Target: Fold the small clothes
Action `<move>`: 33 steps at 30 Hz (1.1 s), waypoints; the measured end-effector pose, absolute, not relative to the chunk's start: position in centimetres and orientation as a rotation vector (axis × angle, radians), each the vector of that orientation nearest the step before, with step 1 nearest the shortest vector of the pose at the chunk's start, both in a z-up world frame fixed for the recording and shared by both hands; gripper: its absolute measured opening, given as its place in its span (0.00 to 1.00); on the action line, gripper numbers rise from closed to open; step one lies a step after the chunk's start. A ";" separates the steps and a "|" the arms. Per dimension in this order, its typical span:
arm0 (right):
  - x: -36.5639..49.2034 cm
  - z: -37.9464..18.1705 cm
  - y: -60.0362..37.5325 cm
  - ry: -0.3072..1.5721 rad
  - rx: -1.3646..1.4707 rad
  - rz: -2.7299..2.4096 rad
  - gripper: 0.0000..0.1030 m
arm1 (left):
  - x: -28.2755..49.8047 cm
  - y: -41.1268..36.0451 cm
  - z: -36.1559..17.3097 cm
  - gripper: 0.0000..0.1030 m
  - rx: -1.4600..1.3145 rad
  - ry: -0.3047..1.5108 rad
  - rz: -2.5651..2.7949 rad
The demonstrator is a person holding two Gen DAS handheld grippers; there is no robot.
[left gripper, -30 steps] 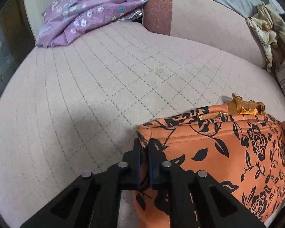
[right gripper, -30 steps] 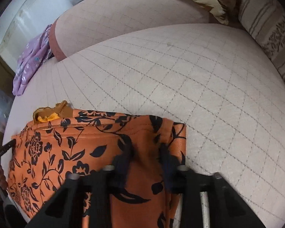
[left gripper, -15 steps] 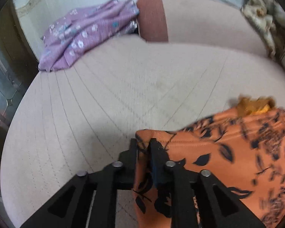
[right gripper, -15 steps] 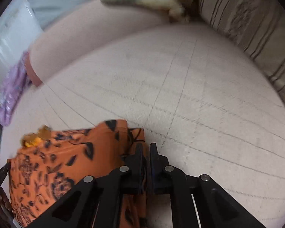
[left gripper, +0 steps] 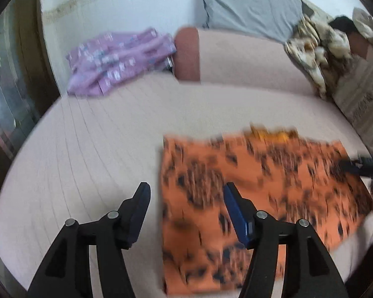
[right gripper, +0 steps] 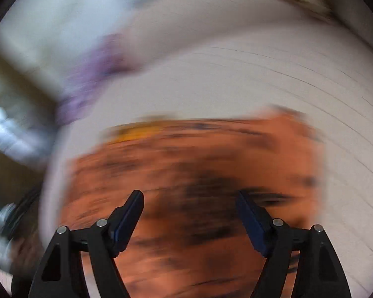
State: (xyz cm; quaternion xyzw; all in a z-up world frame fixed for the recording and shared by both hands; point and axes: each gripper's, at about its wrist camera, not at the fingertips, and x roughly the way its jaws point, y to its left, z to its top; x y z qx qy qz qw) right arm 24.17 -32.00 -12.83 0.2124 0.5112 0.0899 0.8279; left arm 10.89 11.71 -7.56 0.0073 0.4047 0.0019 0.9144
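Nearest, the left gripper (left gripper: 186, 195) has its fingers spread, having just been opening; the near left edge of the orange floral garment (left gripper: 248, 193) lies below the gap, and neither finger presses on it. Likewise the right gripper (right gripper: 190, 200) has its fingers spread, just opened, above the same orange garment (right gripper: 199, 173), gripping nothing; that view is heavily blurred. From the left wrist view the right gripper's dark tip (left gripper: 360, 165) shows at the garment's right edge. The garment lies flat as a folded rectangle on the pale quilted sofa seat (left gripper: 99, 149), with a bit of yellow cloth (left gripper: 273, 132) peeking out at its far edge. Beyond the garment and to its left, well apart, a purple floral cloth (left gripper: 119, 59) sits bunched beside the sofa's backrest (left gripper: 236, 59). Beyond the garment to its right, a cream patterned cloth (left gripper: 313, 57) drapes over the backrest, with a grey pillow (left gripper: 248, 7) farthest behind it
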 end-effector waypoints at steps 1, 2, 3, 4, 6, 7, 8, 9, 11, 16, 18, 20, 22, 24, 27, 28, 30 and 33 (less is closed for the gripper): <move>24.2 -13.4 -34.6 1.056 0.594 0.152 0.35 | 10.2 11.4 -8.8 0.60 0.019 0.871 0.004; 23.8 -13.4 -35.9 1.044 0.666 0.124 0.32 | 10.1 11.4 -9.6 0.60 0.024 0.894 0.000; 23.2 -12.6 -36.2 1.036 0.651 0.097 0.40 | 9.9 11.2 -10.6 0.60 0.032 0.923 -0.010; 22.7 -11.5 -35.7 1.039 0.545 0.060 0.49 | 9.9 10.9 -11.6 0.60 0.046 0.955 -0.009; 21.4 -10.0 -34.7 1.019 0.468 0.078 0.66 | 9.6 10.6 -12.0 0.60 0.035 0.964 0.005; 20.4 -9.2 -34.6 1.006 0.475 0.101 0.66 | 9.4 10.5 -11.5 0.60 0.006 0.947 -0.006; 18.8 -8.4 -34.5 0.990 0.491 0.120 0.67 | 9.1 10.4 -11.1 0.60 -0.017 0.929 -0.018; 17.6 -8.0 -34.4 0.983 0.509 0.121 0.69 | 8.8 10.1 -10.6 0.61 -0.033 0.907 -0.029; 14.6 -7.8 -34.8 0.979 0.596 0.109 0.70 | 8.4 9.4 -10.2 0.65 -0.031 0.879 -0.038; 7.6 -10.8 -34.1 0.999 0.807 0.108 0.72 | 8.2 8.0 -11.0 0.67 -0.031 0.890 -0.061; 6.8 -12.7 -34.9 1.017 0.875 0.081 0.73 | 7.8 7.6 -11.1 0.67 -0.037 0.893 -0.068; 7.1 -14.0 -36.0 0.978 1.017 0.078 0.73 | 7.6 7.2 -11.0 0.67 -0.033 0.894 -0.067; 7.7 -14.8 -36.9 0.933 1.112 0.071 0.73 | 7.5 7.2 -10.9 0.67 -0.035 0.891 -0.061; 8.5 -15.3 -37.5 0.882 1.205 0.068 0.65 | 7.6 7.3 -11.1 0.67 -0.040 0.900 -0.058; 9.6 -17.1 -38.3 0.873 1.242 0.032 0.13 | 7.7 7.3 -11.4 0.67 -0.029 0.920 -0.050; 9.6 -17.9 -38.5 0.885 1.286 0.019 0.13 | 7.6 7.3 -11.4 0.67 -0.022 0.924 -0.050; 9.0 -16.3 -38.2 0.852 1.195 0.014 0.12 | 7.3 7.2 -10.8 0.67 -0.016 0.905 -0.051; 8.1 -13.1 -37.3 0.846 0.976 -0.006 0.12 | 7.5 6.8 -10.2 0.70 -0.012 0.874 -0.059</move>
